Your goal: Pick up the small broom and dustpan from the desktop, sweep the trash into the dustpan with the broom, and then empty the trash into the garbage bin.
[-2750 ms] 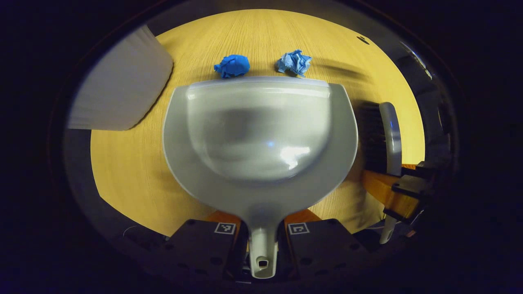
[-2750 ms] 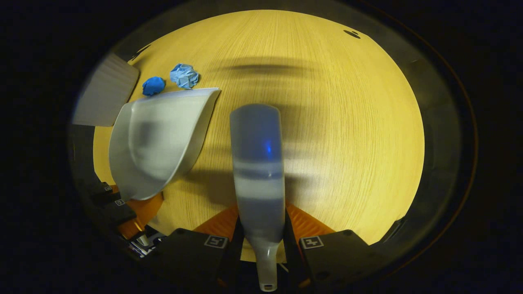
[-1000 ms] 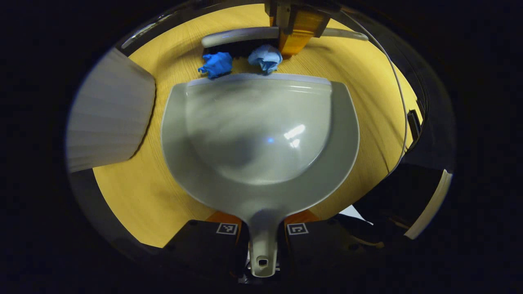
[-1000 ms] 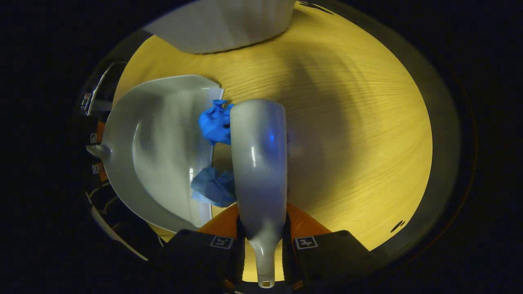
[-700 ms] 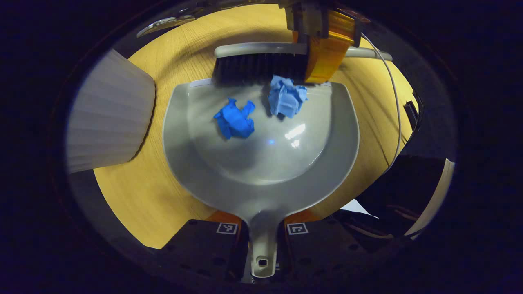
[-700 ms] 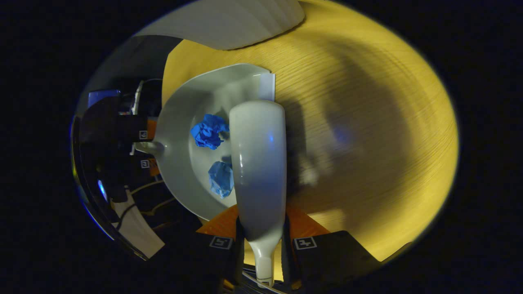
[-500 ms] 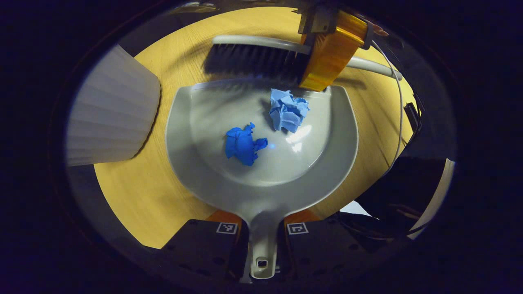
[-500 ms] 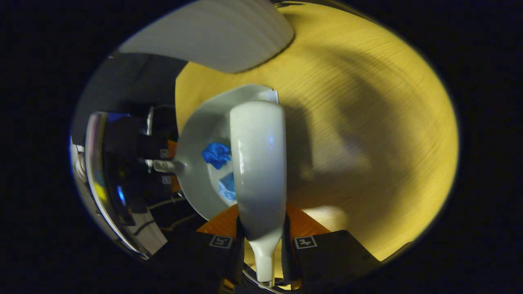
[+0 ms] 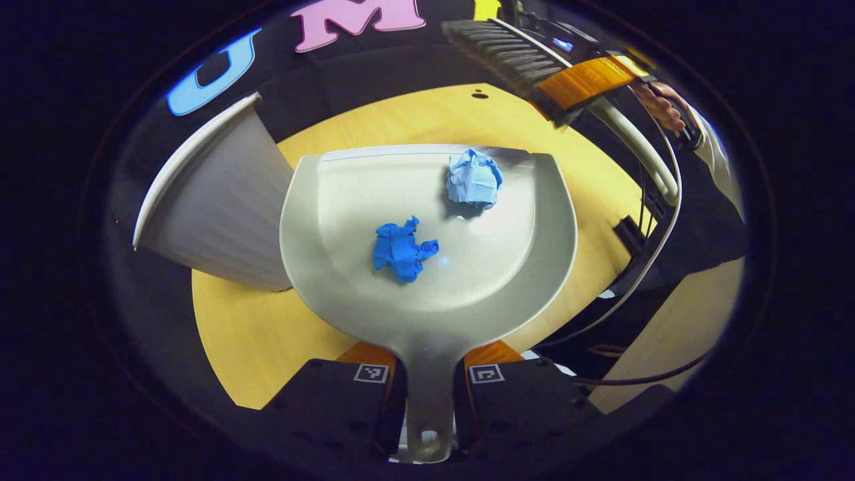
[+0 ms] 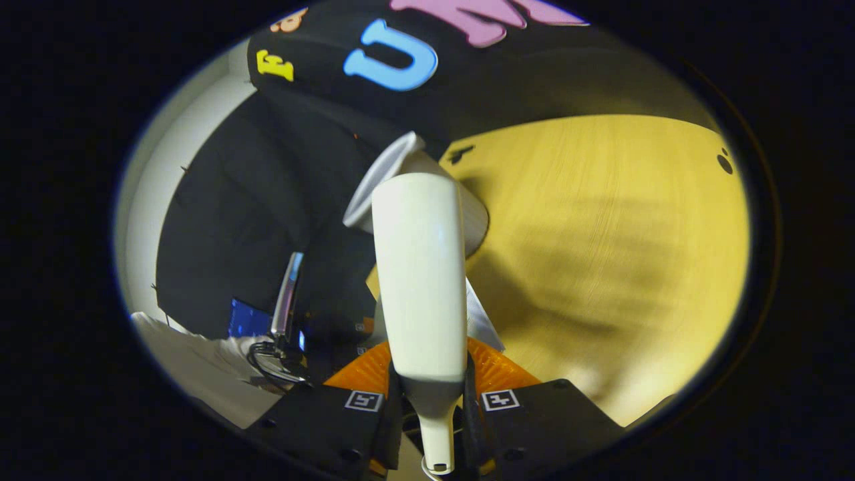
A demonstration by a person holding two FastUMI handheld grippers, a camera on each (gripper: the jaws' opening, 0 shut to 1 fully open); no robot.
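The left gripper (image 9: 427,391) is clenched on the handle of one dustpan (image 9: 427,287), which extends straight ahead of its fingers, above the wooden desktop (image 9: 267,334). Two paper wads lie in the pan: a dark blue wad (image 9: 402,240) near the middle and a light blue wad (image 9: 474,179) close to the front lip. One white bin (image 9: 217,200) stands just left of the pan. The right gripper (image 10: 427,407) grips one broom (image 10: 419,274) by its handle; in the left gripper view that broom (image 9: 507,53) is raised beyond the pan.

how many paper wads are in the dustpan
2. The dark blue wad lies near the middle of the dustpan; the light blue wad sits by its front lip. None seem hidden.
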